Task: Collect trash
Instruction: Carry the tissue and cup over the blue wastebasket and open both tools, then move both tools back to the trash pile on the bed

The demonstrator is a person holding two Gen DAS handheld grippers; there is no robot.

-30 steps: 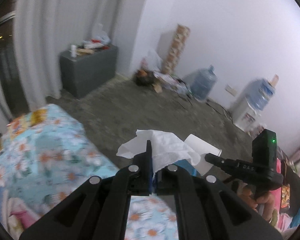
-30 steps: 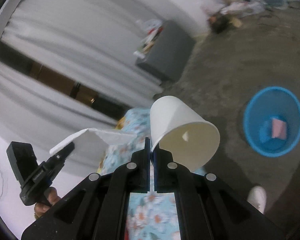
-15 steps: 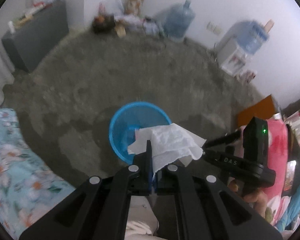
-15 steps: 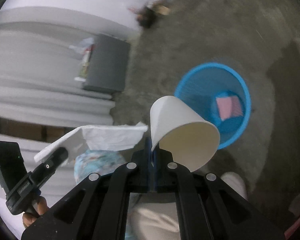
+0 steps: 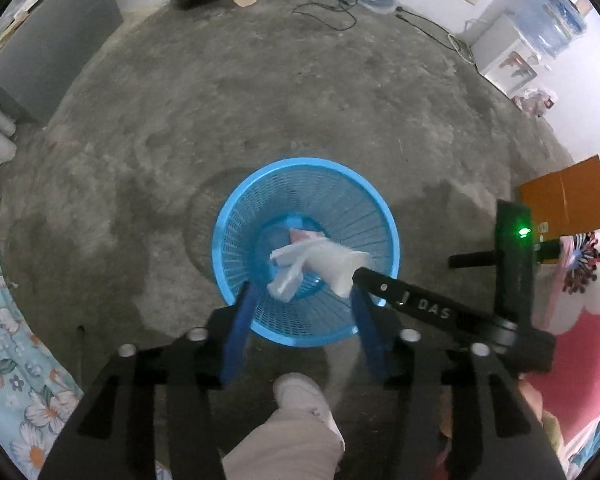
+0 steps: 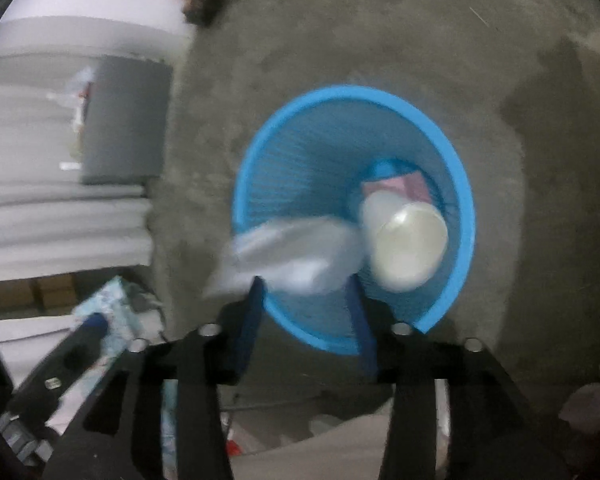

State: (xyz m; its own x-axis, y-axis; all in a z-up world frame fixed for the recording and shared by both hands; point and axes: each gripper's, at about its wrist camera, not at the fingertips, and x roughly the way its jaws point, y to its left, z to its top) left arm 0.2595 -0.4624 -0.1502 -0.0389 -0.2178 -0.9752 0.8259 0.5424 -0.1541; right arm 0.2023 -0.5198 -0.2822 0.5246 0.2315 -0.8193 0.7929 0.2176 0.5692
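A blue mesh trash basket (image 5: 236, 216) stands on the grey floor below both grippers; it also shows in the right wrist view (image 6: 466, 216). My left gripper (image 5: 302, 300) is open above its near rim. A white tissue (image 5: 286, 276) and a white paper cup (image 5: 338, 266) are loose and falling inside the basket, over a pink item (image 5: 306, 235). My right gripper (image 6: 306, 296) is open above the basket too. In its blurred view the tissue (image 6: 292, 252) and the cup (image 6: 406, 240) drop towards the pink item (image 6: 414, 186).
A floral blue bedspread (image 5: 8, 340) lies at the left. A grey cabinet (image 5: 48, 40) stands far left, a water dispenser (image 5: 512, 52) and cables at the back, an orange box (image 5: 564, 204) at the right. My trouser leg and shoe (image 5: 296, 420) are just below the basket.
Both grippers have opened. The tissue has left the left gripper and the cup has left the right one; both are falling into the basket. Both grippers moved over the basket.
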